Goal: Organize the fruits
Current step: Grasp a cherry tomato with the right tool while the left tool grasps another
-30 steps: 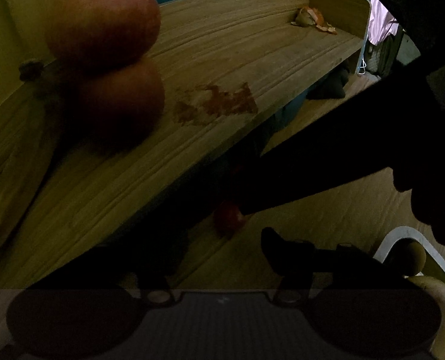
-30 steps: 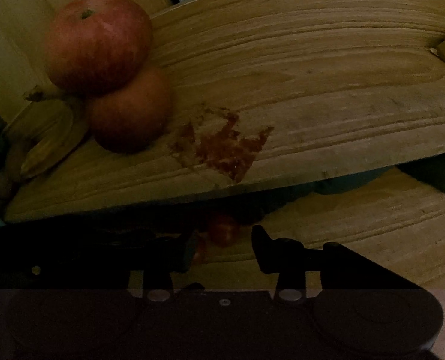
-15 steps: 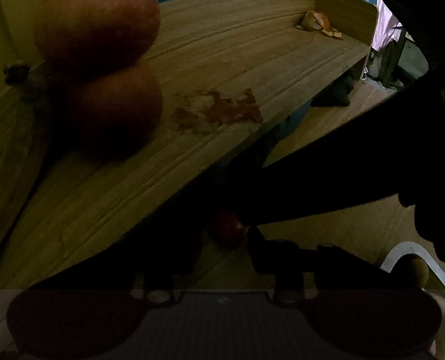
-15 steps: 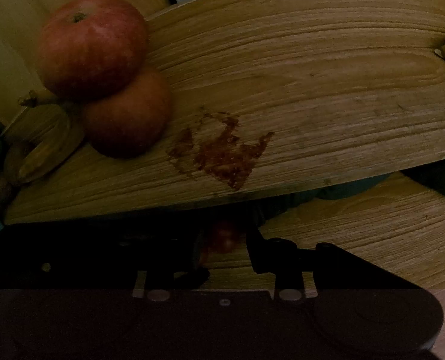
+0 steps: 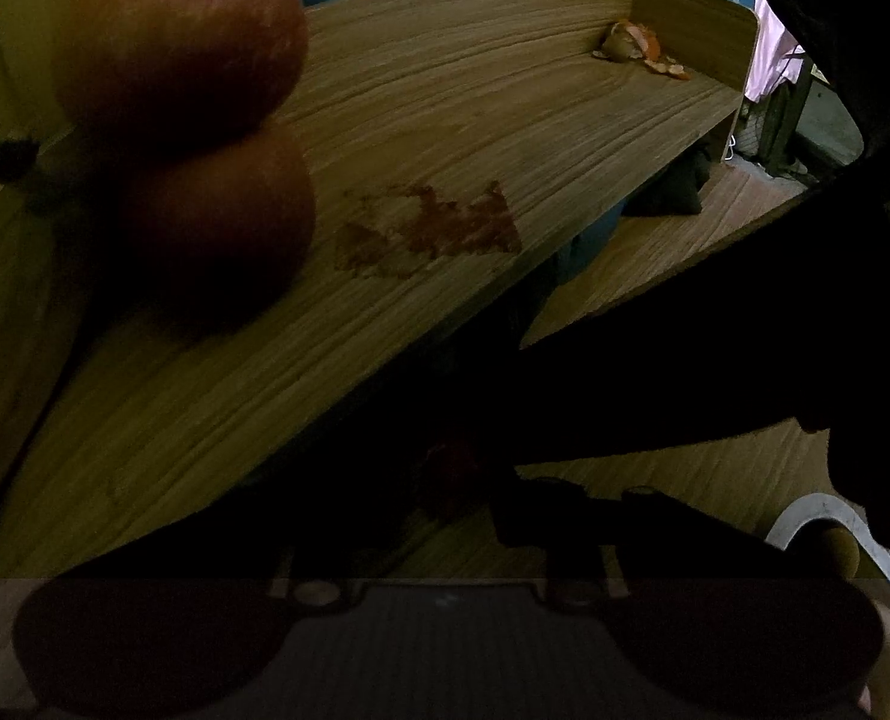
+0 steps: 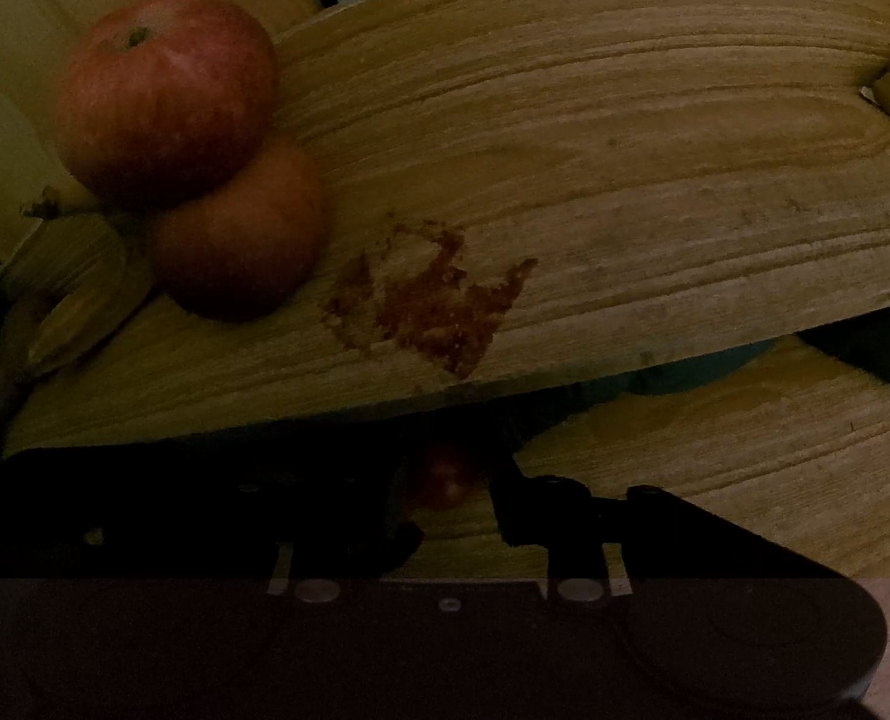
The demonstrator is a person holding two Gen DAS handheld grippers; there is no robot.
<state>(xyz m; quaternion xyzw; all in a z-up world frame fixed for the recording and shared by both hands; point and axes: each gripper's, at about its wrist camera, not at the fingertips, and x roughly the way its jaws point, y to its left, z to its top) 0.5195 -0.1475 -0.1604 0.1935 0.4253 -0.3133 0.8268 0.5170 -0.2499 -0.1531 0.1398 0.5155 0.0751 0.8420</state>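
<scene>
Wooden boards fill both views: a long shelf (image 6: 625, 150) with a reddish stain (image 6: 432, 306), and below it the floor (image 6: 715, 480). At the left end of the shelf two apples (image 6: 165, 96) lie one on the other, just beside dark bananas (image 6: 78, 312); orange peel (image 5: 637, 48) lies at the far end. On the floor, under the shelf edge, sits a small red fruit (image 6: 441, 477), maybe a tomato. The right gripper (image 6: 445, 504) is partly spread, its fingers on both sides of this fruit; contact cannot be told. The left gripper (image 5: 445, 510) is too dark to judge. The fruit is probably light, smooth and soft, so a gentle hold across its widest part seems best.
</scene>
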